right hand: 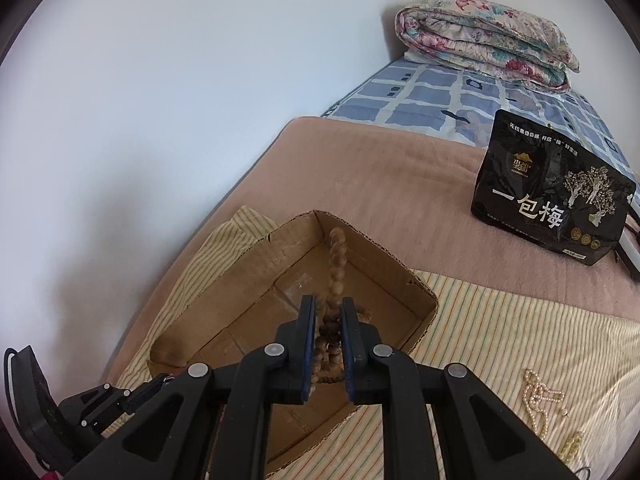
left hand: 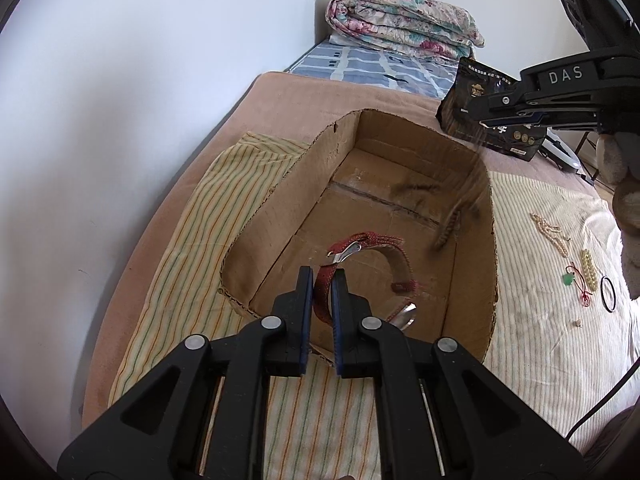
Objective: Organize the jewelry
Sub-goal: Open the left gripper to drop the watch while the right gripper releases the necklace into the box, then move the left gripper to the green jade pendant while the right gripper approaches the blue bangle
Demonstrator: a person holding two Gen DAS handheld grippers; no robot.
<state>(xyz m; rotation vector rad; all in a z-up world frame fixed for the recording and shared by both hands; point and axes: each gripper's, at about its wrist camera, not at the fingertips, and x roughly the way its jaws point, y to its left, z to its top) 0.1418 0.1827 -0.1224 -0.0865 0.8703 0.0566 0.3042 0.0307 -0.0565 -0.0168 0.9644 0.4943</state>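
We find the left gripper (left hand: 322, 280) over the near end of an open cardboard box (left hand: 280, 184), its jaws clamped on the red woven strap of a watch (left hand: 362, 280). The watch hangs inside the box, its buckle end curled upward and its metal case showing just below the right finger.

The right gripper (right hand: 329, 312) is held above the same box (right hand: 376, 256), seen from the opposite side. A strand of brown wooden beads (right hand: 335, 268) runs between its jaws, which stand slightly apart; we cannot tell whether the pads press on it. The strand's free length appears motion-blurred in both views, and in the left wrist view it trails down along the box's right wall (left hand: 452, 224).

The box sits on a striped cloth (left hand: 192, 240) spread over a bed. On the cloth to the right of the box lie a pearl necklace (left hand: 550, 232), a pale bead bracelet (left hand: 588, 268), a red cord with a green pendant (left hand: 574, 280) and a black ring (left hand: 608, 294). A black snack pouch (right hand: 552, 192) stands farther back, and a folded floral quilt (right hand: 484, 44) rests at the head of the bed.
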